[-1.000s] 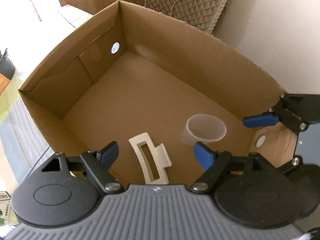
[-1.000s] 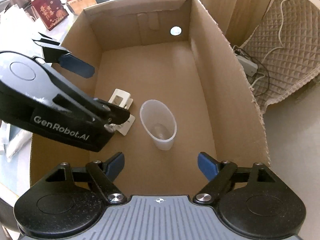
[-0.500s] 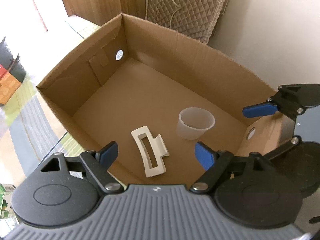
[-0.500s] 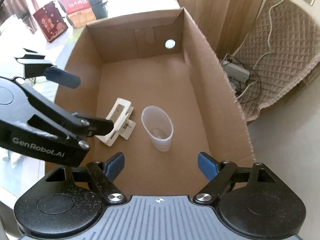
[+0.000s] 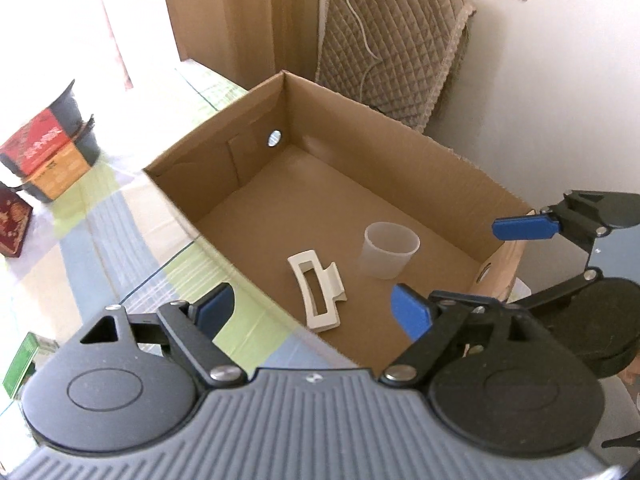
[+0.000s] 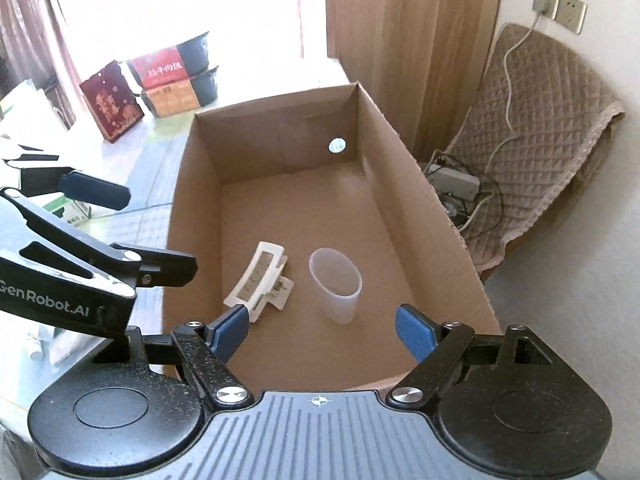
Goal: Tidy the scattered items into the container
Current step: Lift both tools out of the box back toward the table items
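An open cardboard box [image 5: 380, 148] [image 6: 420, 208] stands on the table. A white hair claw clip [image 5: 334, 284] [image 6: 260, 276] lies on the box floor. An upright translucent plastic cup [image 5: 386, 254] [image 6: 336, 292] stands just beside the clip. My left gripper [image 5: 312, 312] hovers open and empty above the box's near long rim. Above one short end of the box my right gripper [image 6: 323, 330] is held open, with nothing between its fingers. Each gripper shows at the edge of the other's view, well above the clip and cup.
Red printed boxes and dark tubs [image 5: 40, 148] [image 6: 160, 80] stand on the striped tablecloth beyond the box. A small green box [image 5: 20, 364] [image 6: 68, 210] lies near the left gripper. A quilted pad [image 5: 392, 40] [image 6: 532, 152] leans on the wall, with a power strip and cables [image 6: 452, 180] below.
Both grippers have drawn up and back from the box, which now looks smaller. The left one now sits over the near rim. Clip and cup have stayed put.
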Motion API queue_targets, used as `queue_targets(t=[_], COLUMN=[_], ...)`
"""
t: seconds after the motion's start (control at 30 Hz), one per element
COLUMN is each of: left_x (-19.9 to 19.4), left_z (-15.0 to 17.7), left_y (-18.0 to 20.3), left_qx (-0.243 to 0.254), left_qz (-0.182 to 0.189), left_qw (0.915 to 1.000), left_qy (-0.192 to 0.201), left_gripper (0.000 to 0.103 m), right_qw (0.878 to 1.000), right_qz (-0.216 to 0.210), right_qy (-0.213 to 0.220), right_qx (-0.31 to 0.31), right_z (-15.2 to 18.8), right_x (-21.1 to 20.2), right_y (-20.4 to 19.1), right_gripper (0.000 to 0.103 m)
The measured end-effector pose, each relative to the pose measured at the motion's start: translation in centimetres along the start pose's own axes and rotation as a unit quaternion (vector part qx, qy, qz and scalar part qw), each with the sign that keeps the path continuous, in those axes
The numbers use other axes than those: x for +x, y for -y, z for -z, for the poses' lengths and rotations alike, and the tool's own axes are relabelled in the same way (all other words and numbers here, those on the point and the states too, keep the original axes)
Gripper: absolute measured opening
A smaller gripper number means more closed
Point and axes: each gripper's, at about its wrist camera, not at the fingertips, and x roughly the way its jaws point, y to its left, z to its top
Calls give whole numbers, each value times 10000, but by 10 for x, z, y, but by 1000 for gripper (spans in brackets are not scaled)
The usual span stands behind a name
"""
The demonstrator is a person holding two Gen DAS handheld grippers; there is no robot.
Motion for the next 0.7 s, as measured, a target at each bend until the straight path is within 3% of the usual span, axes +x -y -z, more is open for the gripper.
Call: queue_targets(t=[0.2, 0.7], left_x=[-22, -68], left_z=[19, 61], left_y=[-4, -6], left_qx=[-171, -408], left_qz=[-150, -446], left_qw=[9997, 9979], left_qy=[60, 218], left_gripper=[84, 86], right_qw=[9998, 9993], right_qz=[119, -173], right_qy=[122, 195], right_qx=[-64, -268], right_z=[12, 38], right_x=[-17, -47], right_y=[-20, -61], right_gripper=[86, 86])
